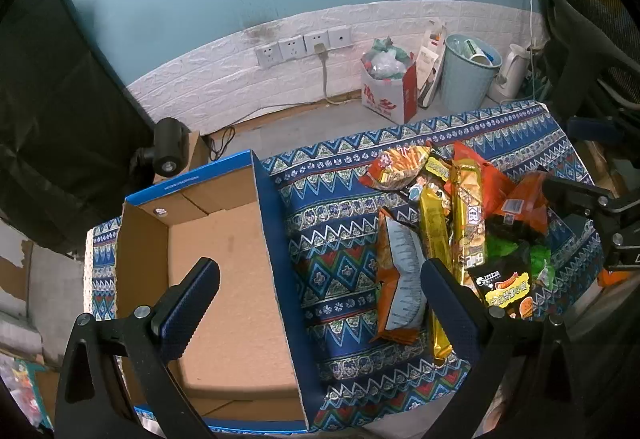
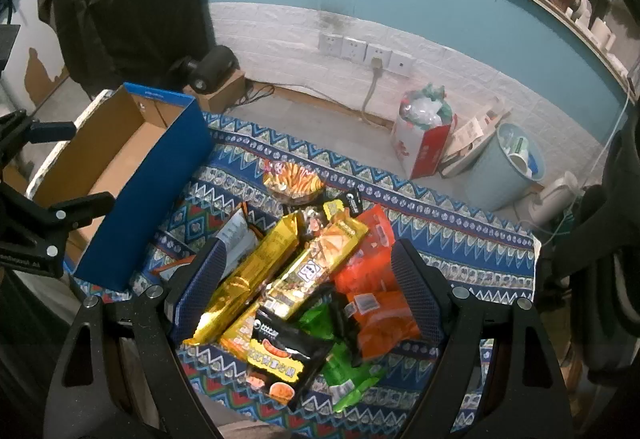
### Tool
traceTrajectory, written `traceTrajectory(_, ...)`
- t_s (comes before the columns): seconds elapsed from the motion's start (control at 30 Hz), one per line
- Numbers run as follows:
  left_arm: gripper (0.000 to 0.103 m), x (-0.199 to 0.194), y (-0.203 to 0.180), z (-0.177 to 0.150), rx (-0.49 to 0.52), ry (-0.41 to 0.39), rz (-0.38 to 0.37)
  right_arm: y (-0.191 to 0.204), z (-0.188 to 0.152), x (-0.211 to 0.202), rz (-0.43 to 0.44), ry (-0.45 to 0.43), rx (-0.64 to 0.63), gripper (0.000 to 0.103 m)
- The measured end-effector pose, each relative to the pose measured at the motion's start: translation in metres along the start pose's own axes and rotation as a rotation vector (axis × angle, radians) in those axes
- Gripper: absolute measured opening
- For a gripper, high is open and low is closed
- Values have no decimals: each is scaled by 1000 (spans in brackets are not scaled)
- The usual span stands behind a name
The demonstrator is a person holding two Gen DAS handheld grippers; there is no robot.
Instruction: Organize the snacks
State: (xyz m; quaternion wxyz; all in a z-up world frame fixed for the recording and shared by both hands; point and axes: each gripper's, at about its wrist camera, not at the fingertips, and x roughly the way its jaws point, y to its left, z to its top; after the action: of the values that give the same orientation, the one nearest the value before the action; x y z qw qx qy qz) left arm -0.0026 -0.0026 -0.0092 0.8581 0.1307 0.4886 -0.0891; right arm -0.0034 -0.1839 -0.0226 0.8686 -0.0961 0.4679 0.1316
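The snacks lie in one loose heap toward the right end of the table (image 1: 332,223), on its patterned cloth, while the cardboard box (image 1: 224,279) sits empty at the left end with its open top up, apparently the place they are meant to go. The left gripper (image 1: 320,299) hangs with its jaws spread wide and nothing between them, straddling the box's right wall: one finger over the bare box floor, the other above the near edge of the heap beside the orange-and-white packet (image 1: 400,279). The right gripper (image 2: 308,279) is equally wide open and empty, poised right over the pile, framing the gold packet (image 2: 248,279), the long yellow bar (image 2: 312,267) and the orange packets (image 2: 372,279). Whether its fingers already touch any wrapper is hard to tell through the fisheye. The black packet (image 2: 280,355) overlaps the green one (image 2: 348,371) nearest the front edge.
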Motion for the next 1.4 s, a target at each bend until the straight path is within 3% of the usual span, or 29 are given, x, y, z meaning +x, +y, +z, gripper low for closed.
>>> traceTrajectory(1.4,102,8,-6,-1,15,21,-5,-3,-3,2,9,19,0,83)
